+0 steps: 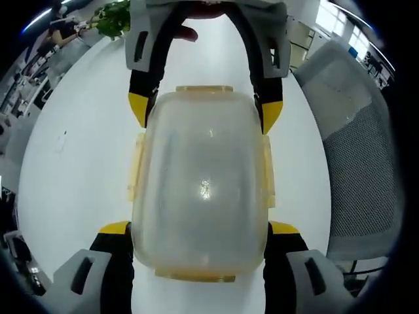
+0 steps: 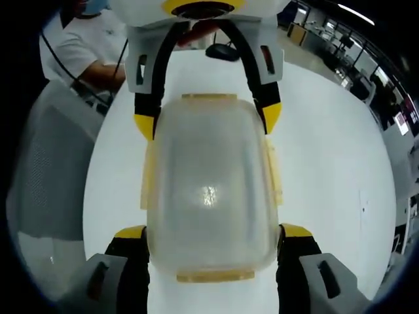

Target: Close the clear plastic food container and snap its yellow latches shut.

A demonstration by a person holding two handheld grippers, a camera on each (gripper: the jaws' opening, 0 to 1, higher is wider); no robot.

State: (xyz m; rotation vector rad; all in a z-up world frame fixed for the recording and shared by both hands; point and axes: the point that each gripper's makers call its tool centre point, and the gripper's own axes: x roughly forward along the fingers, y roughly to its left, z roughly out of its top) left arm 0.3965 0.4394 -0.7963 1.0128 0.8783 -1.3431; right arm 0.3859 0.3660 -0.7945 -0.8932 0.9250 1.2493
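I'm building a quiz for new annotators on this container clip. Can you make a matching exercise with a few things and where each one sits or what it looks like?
Things:
1. container
2. latches
3. office chair
4. plant

Descriptions:
A. green, at the table's far edge in the left gripper view
B. grey mesh back, beside the white table
C. clear plastic, lying between the fingers of both grippers
D. yellow strips along the container's rim

Pairs: 1-C, 2-D, 3-B, 4-A

We see a white desk (image 1: 85, 163), a grey mesh chair (image 1: 363, 170), a green plant (image 1: 112, 18), and bright windows (image 1: 337, 16).
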